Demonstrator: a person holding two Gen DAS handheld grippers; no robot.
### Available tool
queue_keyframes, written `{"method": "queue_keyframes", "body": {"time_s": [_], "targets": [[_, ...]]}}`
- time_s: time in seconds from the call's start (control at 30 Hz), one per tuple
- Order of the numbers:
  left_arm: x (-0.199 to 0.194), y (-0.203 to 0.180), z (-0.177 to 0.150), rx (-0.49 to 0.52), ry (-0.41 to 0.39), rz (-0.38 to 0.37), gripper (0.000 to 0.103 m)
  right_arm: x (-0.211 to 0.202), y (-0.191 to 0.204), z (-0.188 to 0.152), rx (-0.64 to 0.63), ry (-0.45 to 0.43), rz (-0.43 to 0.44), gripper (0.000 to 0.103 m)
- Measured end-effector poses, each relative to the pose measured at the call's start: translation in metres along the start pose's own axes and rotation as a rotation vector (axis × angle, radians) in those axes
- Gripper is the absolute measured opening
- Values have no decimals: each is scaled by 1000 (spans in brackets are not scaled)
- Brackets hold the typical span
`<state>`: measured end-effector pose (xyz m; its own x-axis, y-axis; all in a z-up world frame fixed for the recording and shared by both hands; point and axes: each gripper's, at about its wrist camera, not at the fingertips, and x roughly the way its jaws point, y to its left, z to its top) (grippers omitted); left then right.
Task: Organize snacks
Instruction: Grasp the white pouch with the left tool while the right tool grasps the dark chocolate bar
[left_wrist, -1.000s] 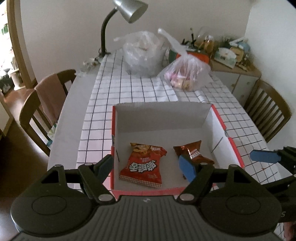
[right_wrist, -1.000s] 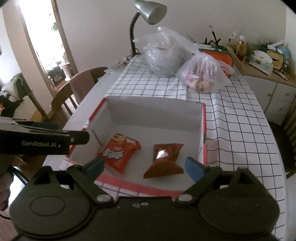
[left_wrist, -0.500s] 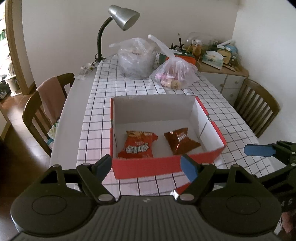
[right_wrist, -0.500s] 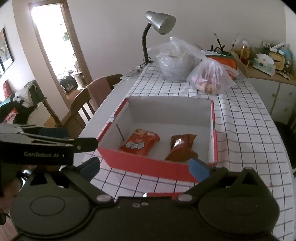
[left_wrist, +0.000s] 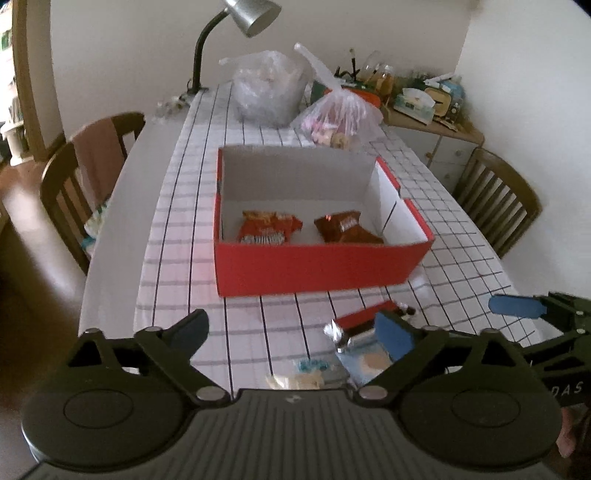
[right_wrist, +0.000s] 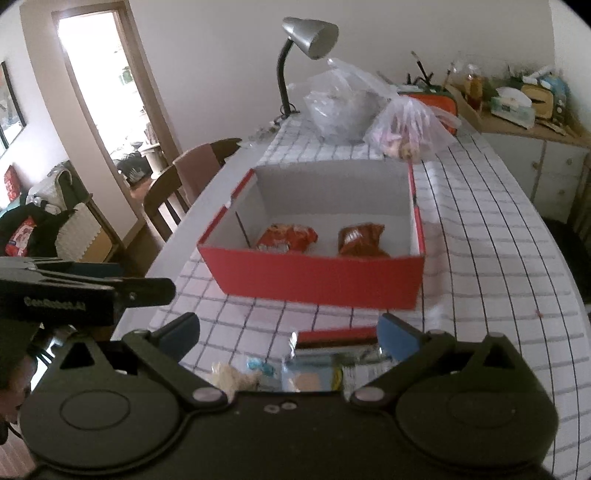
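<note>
Pulling back from the red box (left_wrist: 317, 269), where two snack packets (left_wrist: 269, 229) remain, the left gripper (left_wrist: 291, 332) and right gripper (right_wrist: 291, 332), jaws just widened and empty, now reveal loose snacks (right_wrist: 325, 363) nearer.

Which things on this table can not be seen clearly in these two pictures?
- Loose snack packets near the table edge: both views, partly hidden by the claw bodies, blurred; brands unreadable.
- Two red snack bags in the red cardboard box: lower parts hidden by the front wall.
- Knotted clear plastic bag: contents too small to identify.
</note>
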<state>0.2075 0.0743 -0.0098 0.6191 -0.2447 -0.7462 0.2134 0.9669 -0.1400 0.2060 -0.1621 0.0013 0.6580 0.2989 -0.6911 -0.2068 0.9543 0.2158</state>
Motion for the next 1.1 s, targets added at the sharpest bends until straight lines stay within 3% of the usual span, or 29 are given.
{"method": "queue_keyframes", "body": {"time_s": [0.23,0.37,0.6,0.77,1.1], "targets": [[14,2,-36,-13,80,14,98,5,-9,-43,18,64,-47,103],[31,2,-50,-6,124,58,98,16,-10,-64,41,106,-80,103],[53,4,-66,7,203,96,98,36,-7,-96,38,194,-81,101],[68,4,-63,7,239,115,98,43,-10,-97,66,200,-82,100],[94,6,-61,16,300,119,98,71,-3,-101,-21,272,-96,92]]}}
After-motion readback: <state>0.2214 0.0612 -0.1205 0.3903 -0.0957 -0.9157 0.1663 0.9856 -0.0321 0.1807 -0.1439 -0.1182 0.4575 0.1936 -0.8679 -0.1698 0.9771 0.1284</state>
